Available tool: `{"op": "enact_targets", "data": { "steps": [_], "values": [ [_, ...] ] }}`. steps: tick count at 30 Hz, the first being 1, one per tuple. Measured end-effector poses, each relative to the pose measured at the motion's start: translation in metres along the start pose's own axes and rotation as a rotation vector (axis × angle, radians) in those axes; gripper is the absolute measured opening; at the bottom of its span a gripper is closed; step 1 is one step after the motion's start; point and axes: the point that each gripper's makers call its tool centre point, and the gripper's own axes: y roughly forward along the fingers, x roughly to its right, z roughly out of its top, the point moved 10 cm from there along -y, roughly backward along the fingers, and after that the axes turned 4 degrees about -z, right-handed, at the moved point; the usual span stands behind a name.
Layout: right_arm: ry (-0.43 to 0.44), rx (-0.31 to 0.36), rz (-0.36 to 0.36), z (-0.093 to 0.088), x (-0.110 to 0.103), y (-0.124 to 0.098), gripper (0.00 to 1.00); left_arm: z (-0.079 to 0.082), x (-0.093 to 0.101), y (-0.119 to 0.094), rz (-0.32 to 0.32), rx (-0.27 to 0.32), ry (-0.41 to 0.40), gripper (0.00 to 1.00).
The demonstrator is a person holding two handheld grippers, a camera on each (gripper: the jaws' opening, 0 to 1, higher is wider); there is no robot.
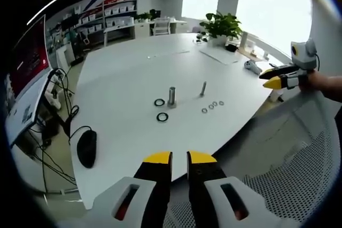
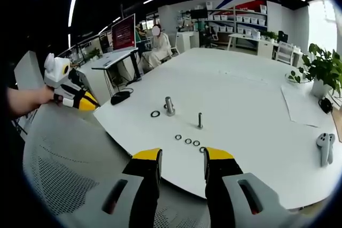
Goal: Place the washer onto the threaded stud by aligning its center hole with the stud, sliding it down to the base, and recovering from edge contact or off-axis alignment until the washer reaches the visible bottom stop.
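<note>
Nothing begun, by the look of it. Left gripper point(image 1: 179, 157) hangs off the table's near edge, jaws narrow, holding nothing. Right gripper point(image 2: 183, 155) likewise short of the table point(image 2: 240, 94), jaws apart, holding nothing.

Small washers point(image 2: 188, 141) lie loose in a row just past the right jaws; thin stud point(image 2: 200, 119) stands bare behind them. Thicker stud point(image 2: 169, 105) further on, large washer point(image 2: 155, 114) flat beside it.

Still to do: pick, align, slide down.

A mouse point(image 1: 87, 148) sits at the table's edge, a plant point(image 1: 220, 25) far off. Path looks open.
</note>
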Motion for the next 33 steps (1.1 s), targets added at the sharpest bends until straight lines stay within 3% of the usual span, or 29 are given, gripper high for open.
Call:
{"op": "enact_targets", "data": {
  "steps": [14,24,33],
  "values": [
    [0.018,0.022,-0.01,0.0006,0.002,-0.001,0.34,-0.0023,0.0055,0.003,-0.015,-0.05,0.024,0.1],
    [0.016,0.05,-0.009,0.0021,0.0044,-0.0011,0.33,-0.0005,0.0049,0.0039,-0.006,-0.042,0.017,0.1],
    [0.012,0.022,0.005,-0.0002,0.0035,0.0015,0.33,-0.0013,0.006,0.0063,-0.015,-0.054,0.027,0.1]
  ]
}}
